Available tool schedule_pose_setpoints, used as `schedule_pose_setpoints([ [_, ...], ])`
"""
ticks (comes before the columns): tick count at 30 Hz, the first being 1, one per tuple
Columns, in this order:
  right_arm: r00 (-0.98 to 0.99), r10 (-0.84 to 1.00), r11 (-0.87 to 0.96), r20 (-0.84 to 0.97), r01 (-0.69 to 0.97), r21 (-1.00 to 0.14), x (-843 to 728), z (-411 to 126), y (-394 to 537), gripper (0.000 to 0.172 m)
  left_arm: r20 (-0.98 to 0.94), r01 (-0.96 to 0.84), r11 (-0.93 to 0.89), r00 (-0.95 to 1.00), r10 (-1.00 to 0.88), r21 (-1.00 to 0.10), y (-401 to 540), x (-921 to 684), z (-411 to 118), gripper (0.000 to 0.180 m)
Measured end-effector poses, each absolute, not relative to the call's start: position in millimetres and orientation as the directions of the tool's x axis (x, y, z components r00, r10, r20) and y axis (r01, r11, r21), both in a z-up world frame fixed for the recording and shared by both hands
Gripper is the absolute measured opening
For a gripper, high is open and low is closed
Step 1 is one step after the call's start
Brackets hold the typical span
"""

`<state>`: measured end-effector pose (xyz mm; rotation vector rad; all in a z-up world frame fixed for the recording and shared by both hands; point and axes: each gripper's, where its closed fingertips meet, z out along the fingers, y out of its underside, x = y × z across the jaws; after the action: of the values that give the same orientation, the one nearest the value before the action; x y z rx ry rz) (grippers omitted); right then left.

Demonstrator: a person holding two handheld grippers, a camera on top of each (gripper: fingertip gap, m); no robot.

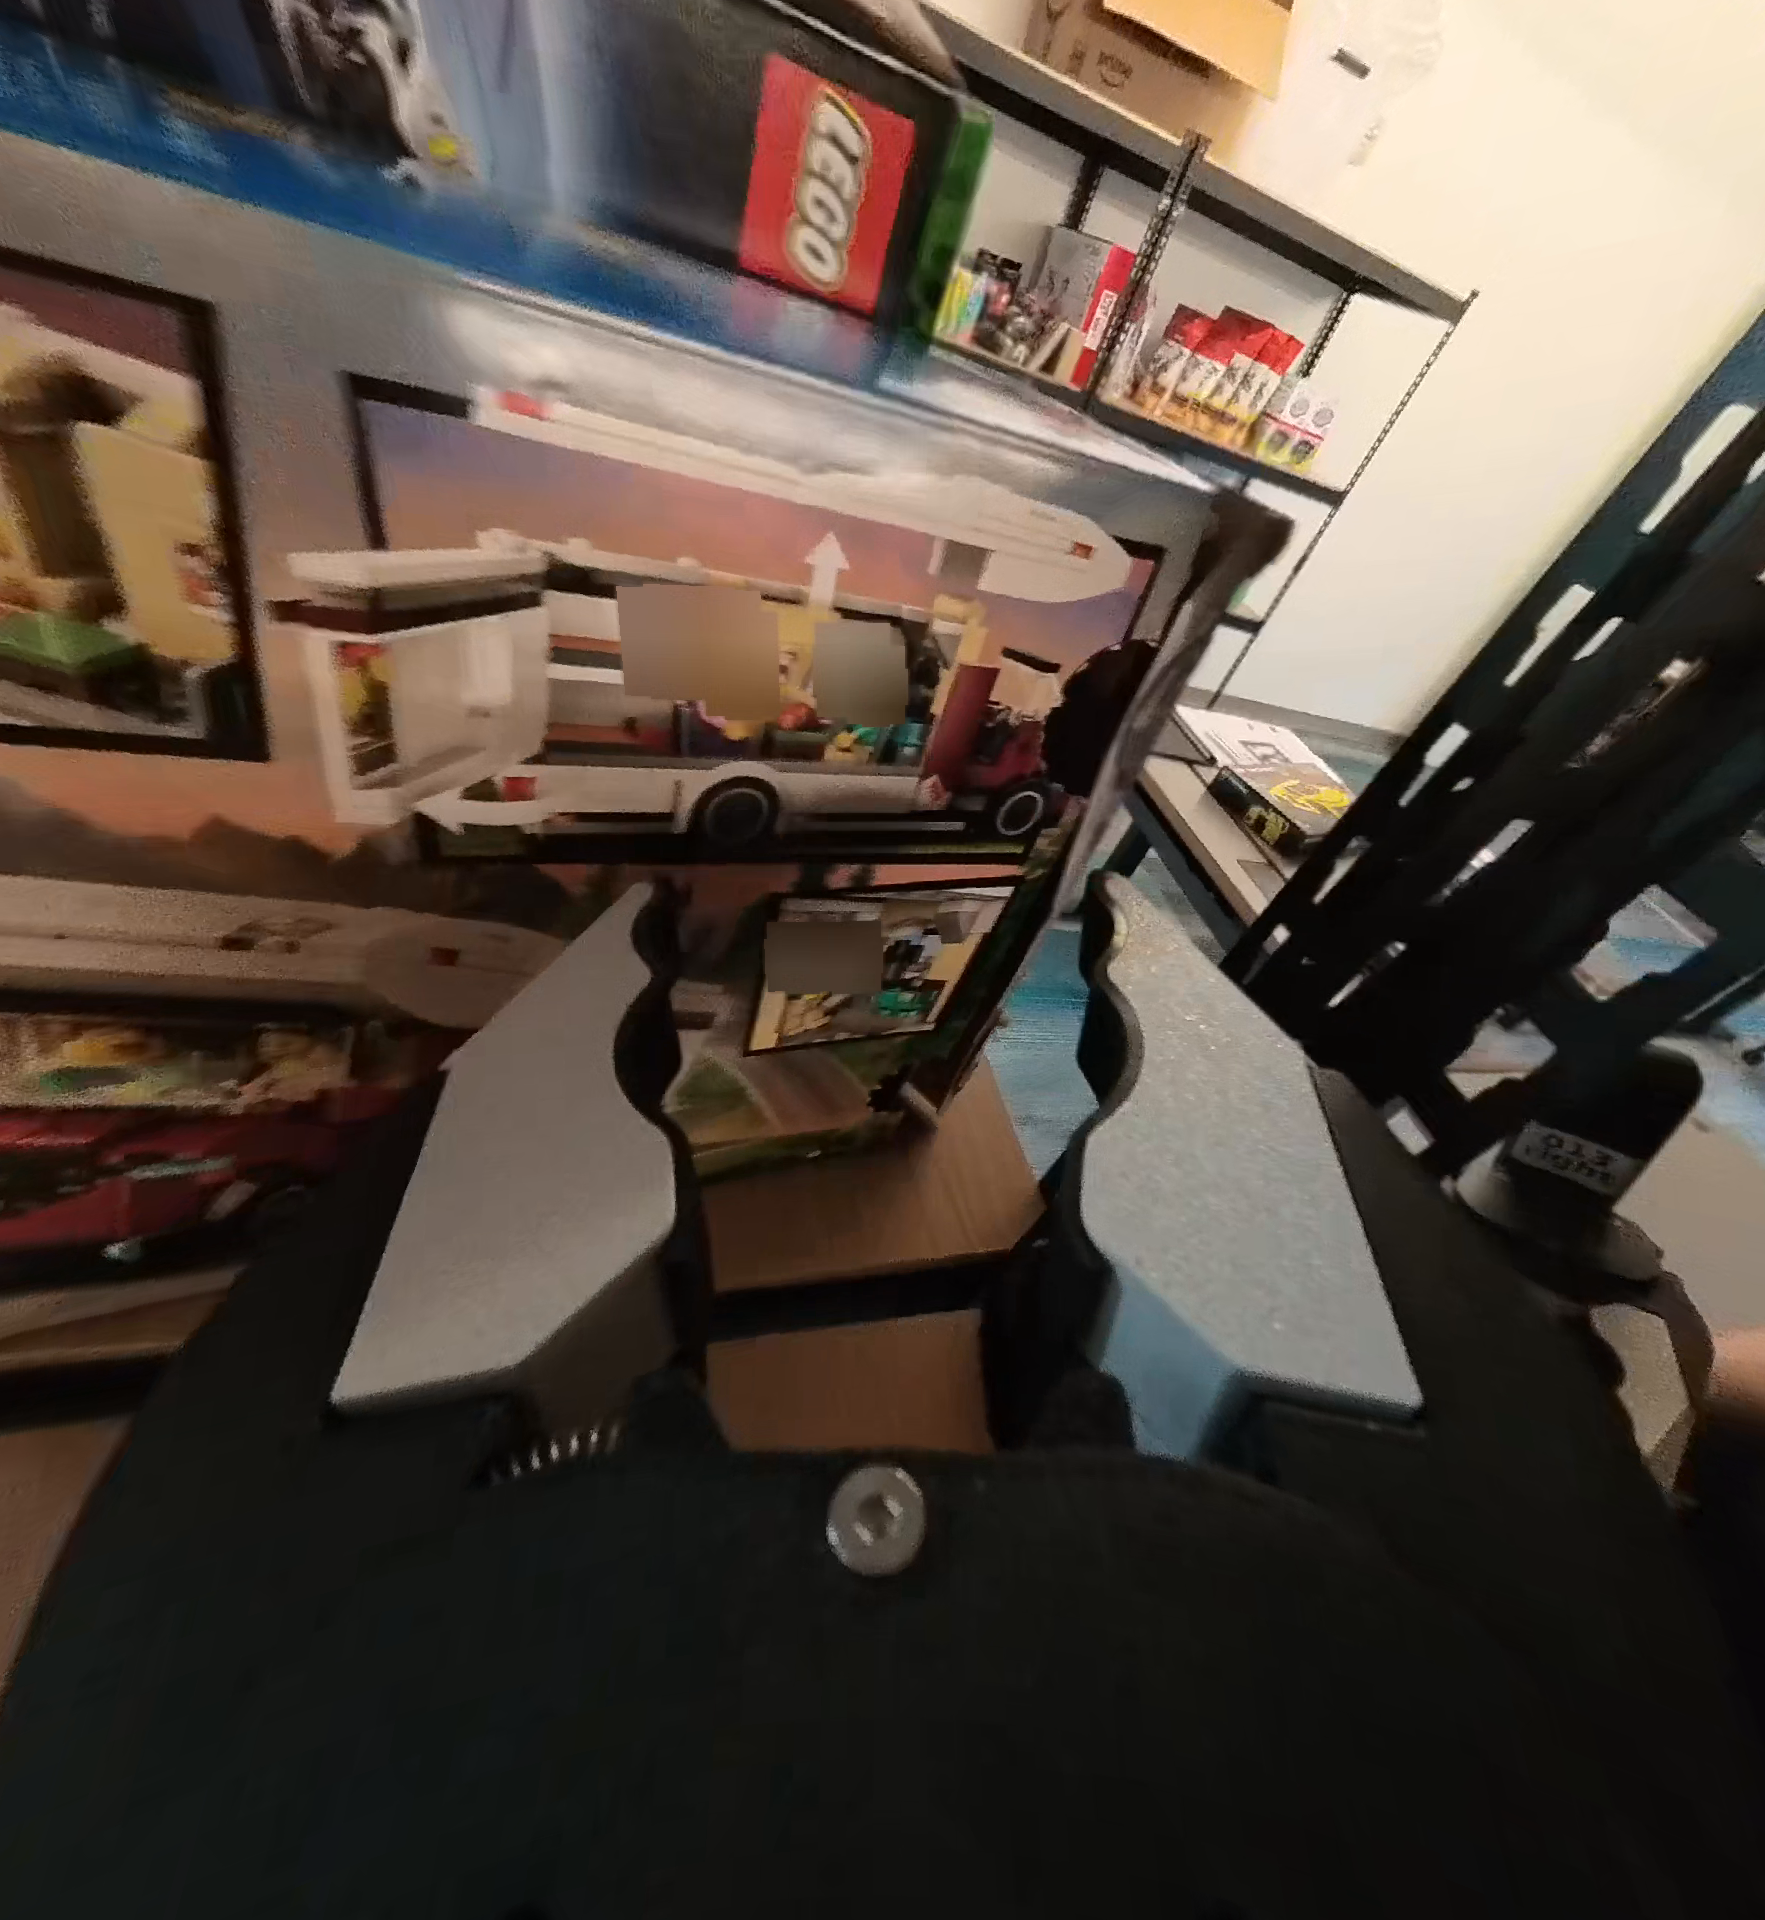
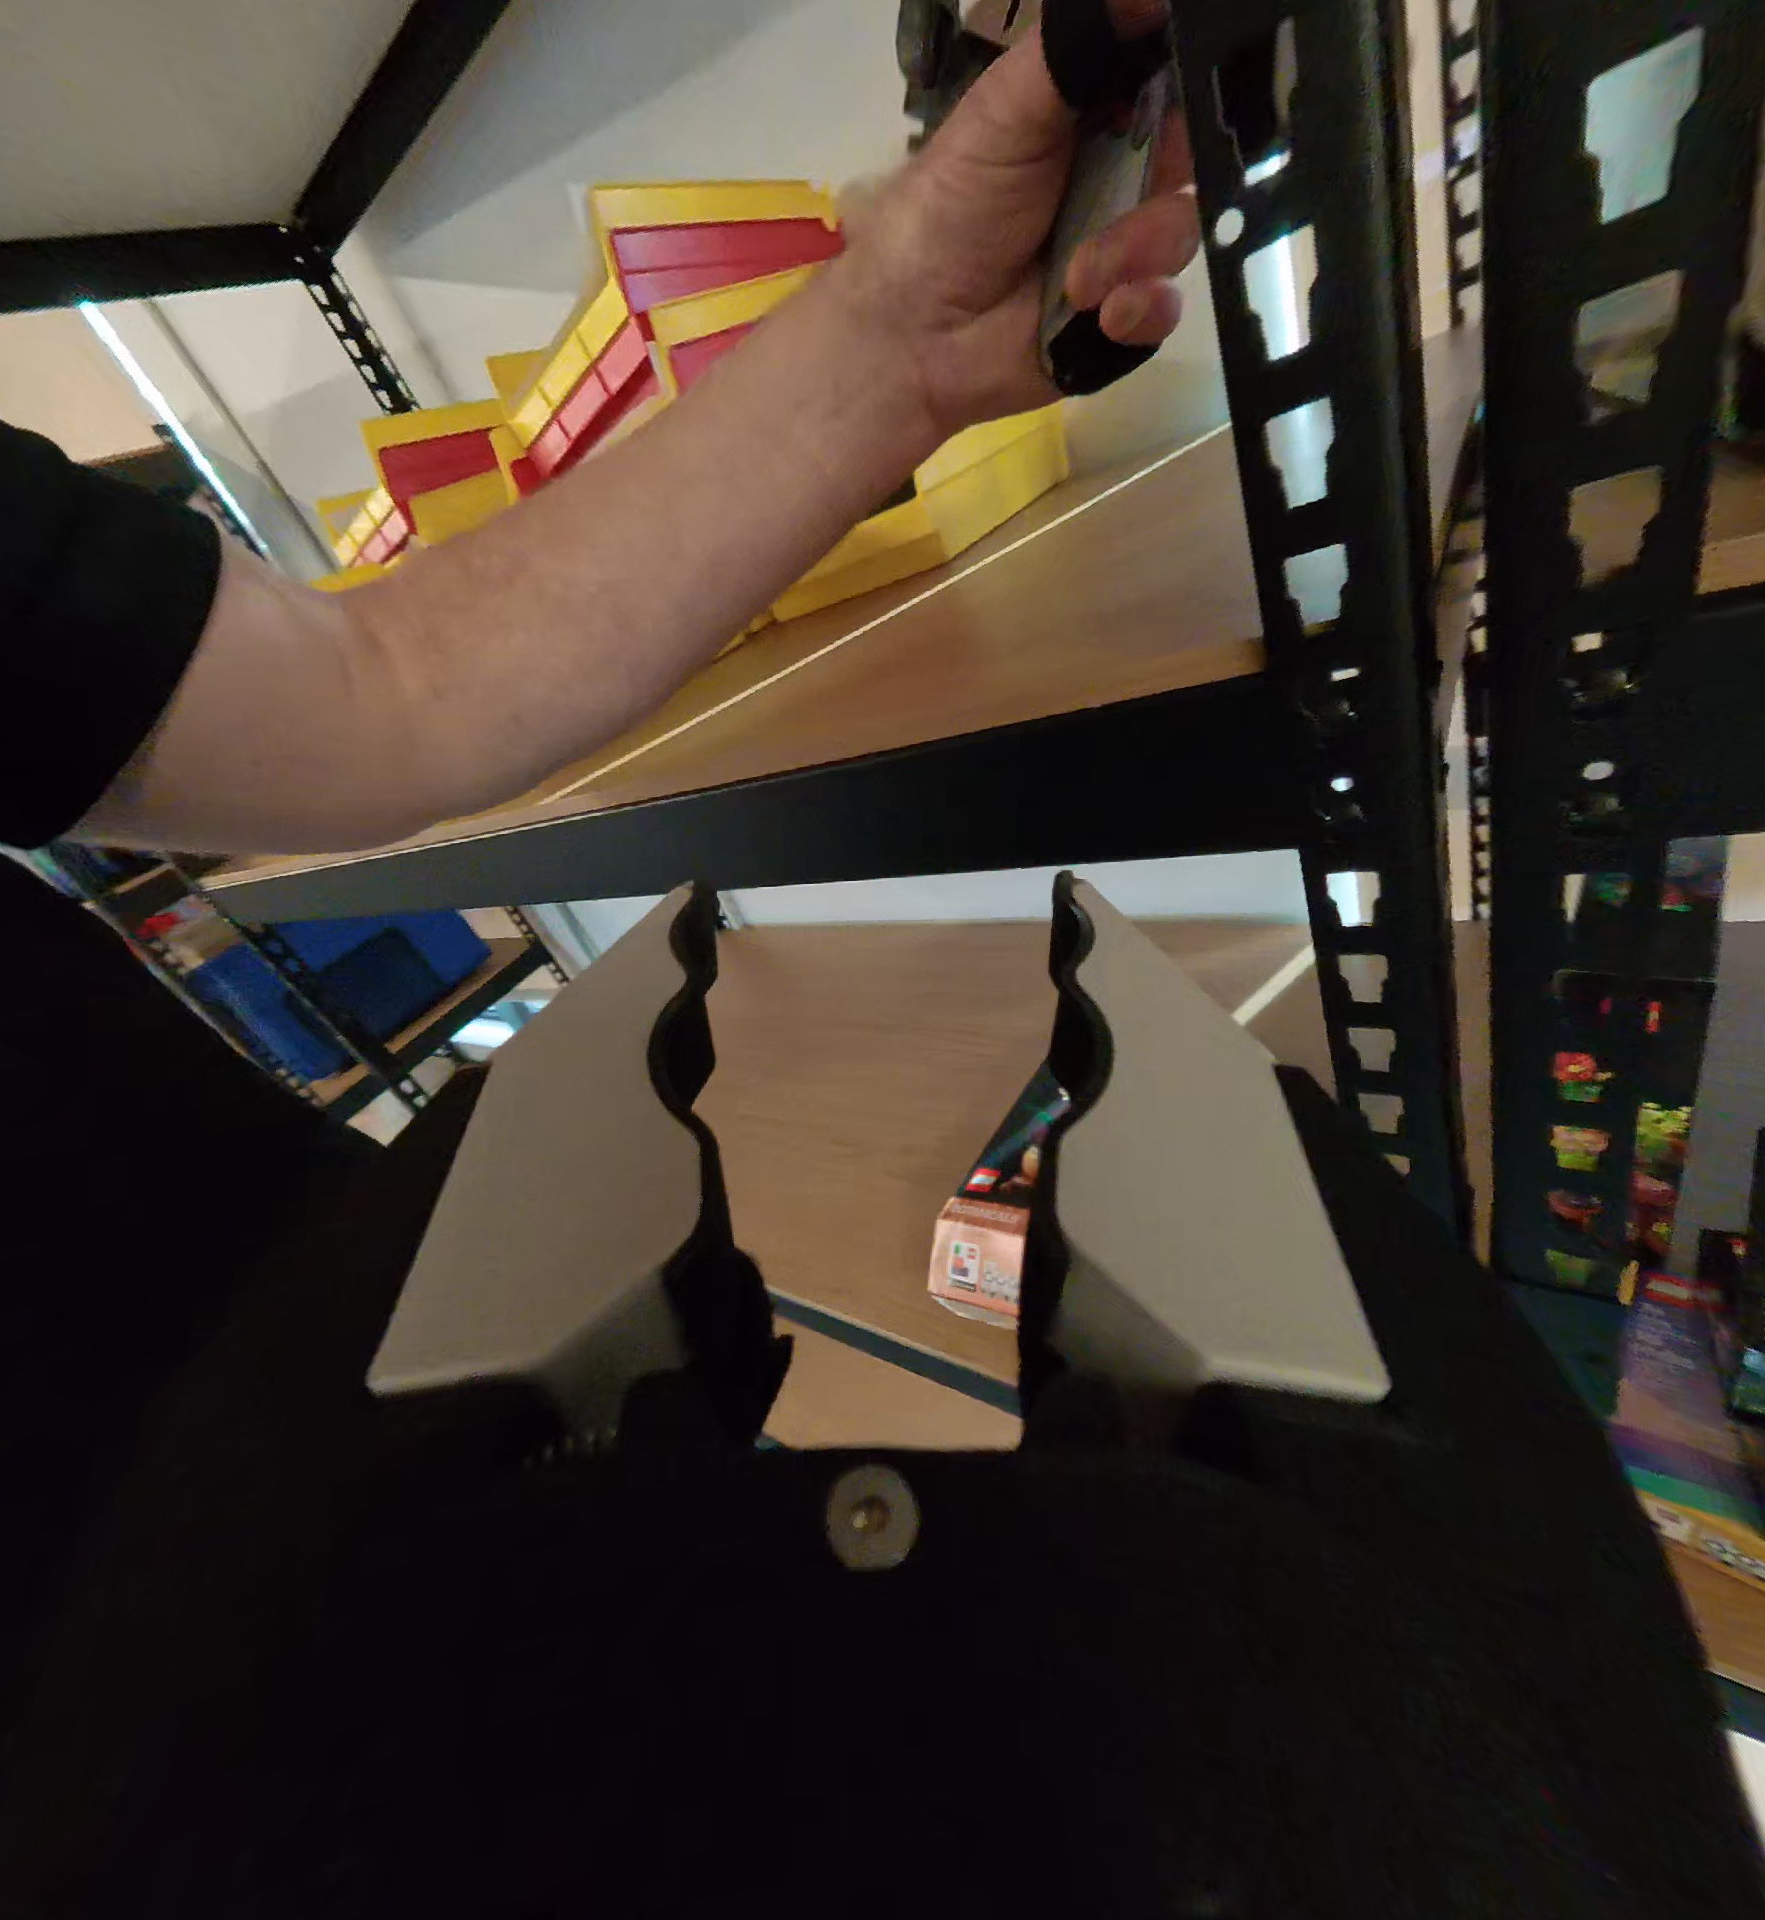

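Two grippers: the left gripper (image 1: 873,914), centre frame, is straddling a toy box (image 1: 649,644) edge on a wooden shelf (image 1: 857,1205), fingers released. Lower centre, the right gripper (image 2: 878,914) is hovering unclenched and empty beside a small packet (image 2: 982,1257).

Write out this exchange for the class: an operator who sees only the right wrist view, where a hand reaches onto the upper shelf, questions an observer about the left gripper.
Operator: What is at the left gripper's fingertips?
Observer: The left gripper straddles the side edge of a large toy box standing on a wooden shelf.
Operator: Is it clamped?
Observer: No. A gap shows between the box and the finger beyond that edge.
Operator: What is behind the box?
Observer: Another rack carrying small red packets.
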<state>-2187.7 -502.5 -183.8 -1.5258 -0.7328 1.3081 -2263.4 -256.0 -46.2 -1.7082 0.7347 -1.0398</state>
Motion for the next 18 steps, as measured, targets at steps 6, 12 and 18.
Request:
schedule_pose_setpoints([
  [6, 0.302, 0.869, -0.346, -0.393, -0.198, -0.917, -2179.0, -180.5, -503.0, 0.062, 0.272, 0.009, -0.309, 0.495, -0.825, -0.951, -244.1, -2311.8, -35.9, 0.073],
  [12, 0.318, 0.864, -0.342, -0.391, -0.202, -0.918, -2169.4, -180.0, -498.0, 0.062, 0.266, -0.004, -0.343, 0.622, -0.736, -0.939, -189.3, -2353.3, -53.2, 0.076],
  [18, 0.409, 0.843, -0.287, -0.349, -0.208, -0.935, -2142.0, -170.8, -473.1, 0.071, 0.338, 0.155, -0.317, 0.651, -0.679, -0.936, -120.5, -2398.4, -42.4, 0.084],
])
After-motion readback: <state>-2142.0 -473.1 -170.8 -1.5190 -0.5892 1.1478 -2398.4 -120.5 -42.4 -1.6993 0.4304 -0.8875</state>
